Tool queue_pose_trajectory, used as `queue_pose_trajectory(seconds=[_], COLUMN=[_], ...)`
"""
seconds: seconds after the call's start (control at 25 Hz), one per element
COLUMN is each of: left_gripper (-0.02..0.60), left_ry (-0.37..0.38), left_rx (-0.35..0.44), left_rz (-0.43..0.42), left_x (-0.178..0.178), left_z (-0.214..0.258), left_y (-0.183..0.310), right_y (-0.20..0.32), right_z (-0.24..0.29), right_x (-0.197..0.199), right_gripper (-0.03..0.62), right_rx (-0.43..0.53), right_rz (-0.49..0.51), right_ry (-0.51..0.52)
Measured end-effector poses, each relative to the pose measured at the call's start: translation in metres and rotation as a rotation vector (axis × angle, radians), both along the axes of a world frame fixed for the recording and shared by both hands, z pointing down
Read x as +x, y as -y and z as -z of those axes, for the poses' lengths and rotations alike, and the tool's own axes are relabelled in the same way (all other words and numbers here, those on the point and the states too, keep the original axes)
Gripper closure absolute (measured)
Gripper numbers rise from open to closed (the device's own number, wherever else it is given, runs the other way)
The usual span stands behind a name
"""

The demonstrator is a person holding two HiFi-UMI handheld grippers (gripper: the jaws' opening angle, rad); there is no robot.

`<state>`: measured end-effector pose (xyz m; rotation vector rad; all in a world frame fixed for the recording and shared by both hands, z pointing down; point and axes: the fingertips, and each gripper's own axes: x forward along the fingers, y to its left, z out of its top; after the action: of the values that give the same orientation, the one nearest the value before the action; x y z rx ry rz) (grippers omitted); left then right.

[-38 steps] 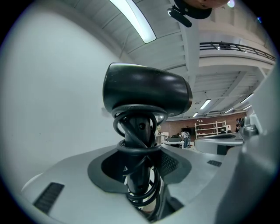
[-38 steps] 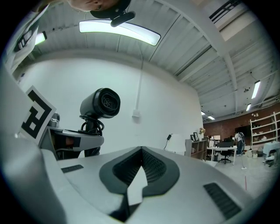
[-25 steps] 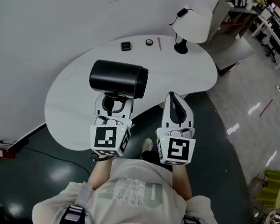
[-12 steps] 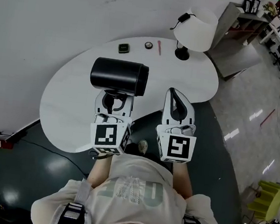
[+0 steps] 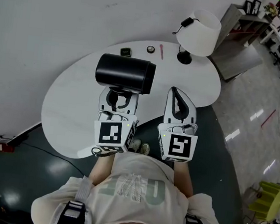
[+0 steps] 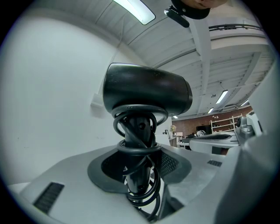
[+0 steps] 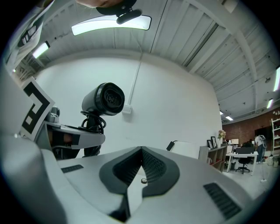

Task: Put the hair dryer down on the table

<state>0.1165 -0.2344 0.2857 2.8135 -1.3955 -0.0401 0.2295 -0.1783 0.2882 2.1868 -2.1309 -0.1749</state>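
A black hair dryer (image 5: 124,73) hangs over the white table (image 5: 71,96), barrel level and pointing right. My left gripper (image 5: 119,97) is shut on its handle, which has the black cord coiled round it. In the left gripper view the hair dryer (image 6: 146,92) stands upright above the jaws, and the left gripper (image 6: 139,175) clamps the handle low down. My right gripper (image 5: 178,94) is shut with nothing in it, just right of the dryer over the table's near edge. In the right gripper view the hair dryer (image 7: 104,99) shows at the left, beyond the right gripper (image 7: 141,151).
A white table lamp (image 5: 202,27) stands at the table's back right. A small dark square device (image 5: 125,52), a small round object (image 5: 150,49) and a red pen (image 5: 161,51) lie along the back edge. Dark floor surrounds the table; shelving stands at top right.
The left gripper has carried the hair dryer a little farther out over the table, towards the small items at the back. The right gripper has stayed shut beside it.
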Motion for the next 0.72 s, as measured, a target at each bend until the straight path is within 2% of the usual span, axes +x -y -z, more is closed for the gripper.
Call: queue_pose_trajectory(seconds=[0.4, 0.72], left_gripper=[0.396, 0.396], left_ry=[0.029, 0.099], left_rx=[0.001, -0.091], left_rz=[-0.01, 0.022], left_x=[-0.003, -0.005], left_z=[-0.003, -0.027], left_y=[0.019, 0.038], right_y=[0.019, 0.03], right_z=[0.002, 0.0], right_x=[-0.007, -0.012], right_gripper=[0.591, 0.591], right_rx=[0.02, 0.002], right_rz=[-0.005, 0.011], right_ry=[-0.005, -0.009])
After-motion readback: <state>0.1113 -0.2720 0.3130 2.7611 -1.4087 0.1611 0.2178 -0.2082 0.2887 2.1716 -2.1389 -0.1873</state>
